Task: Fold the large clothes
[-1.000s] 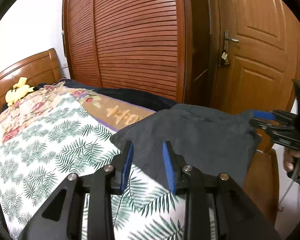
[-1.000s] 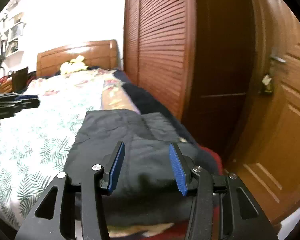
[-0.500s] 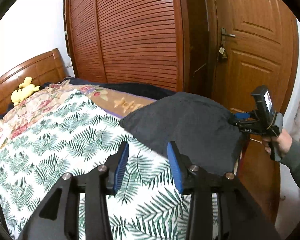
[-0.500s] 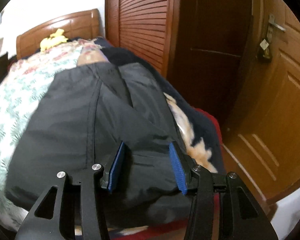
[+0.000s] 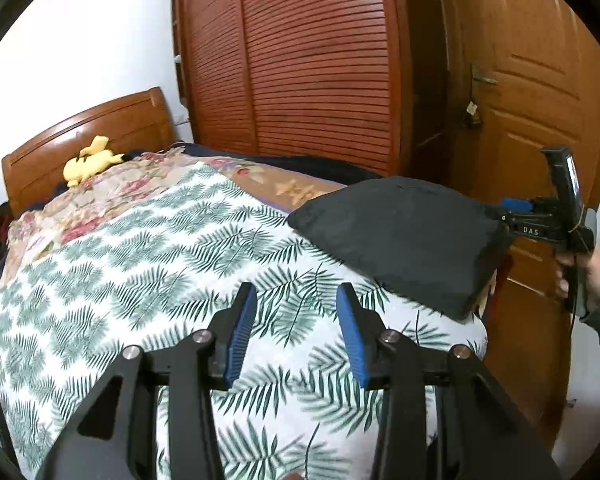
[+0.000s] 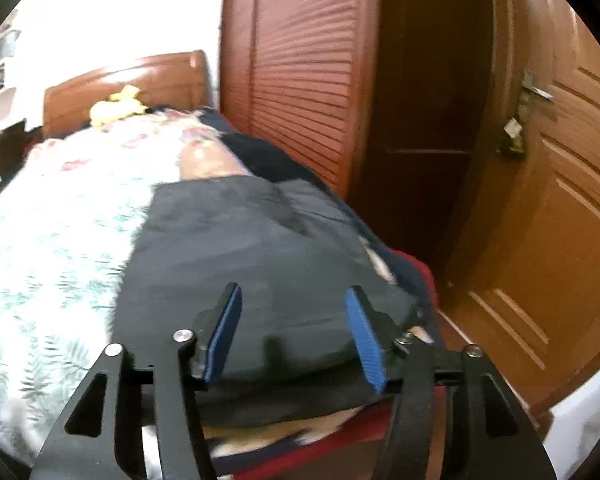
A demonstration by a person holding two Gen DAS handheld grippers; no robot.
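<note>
- Dark folded garment lying on the fern-print bedspread, right of centre in the left wrist view, at the bed's corner by the wooden door.
- Left tongs at lower centre, spread over bare bedspread, nothing between the blue pads.
- Right tongs at lower centre of the right wrist view, opening, garment edge lying between the pads, not pinched.
- Yellow plush toy at upper left, by the headboard.
- Louvred wardrobe across the top.
</note>
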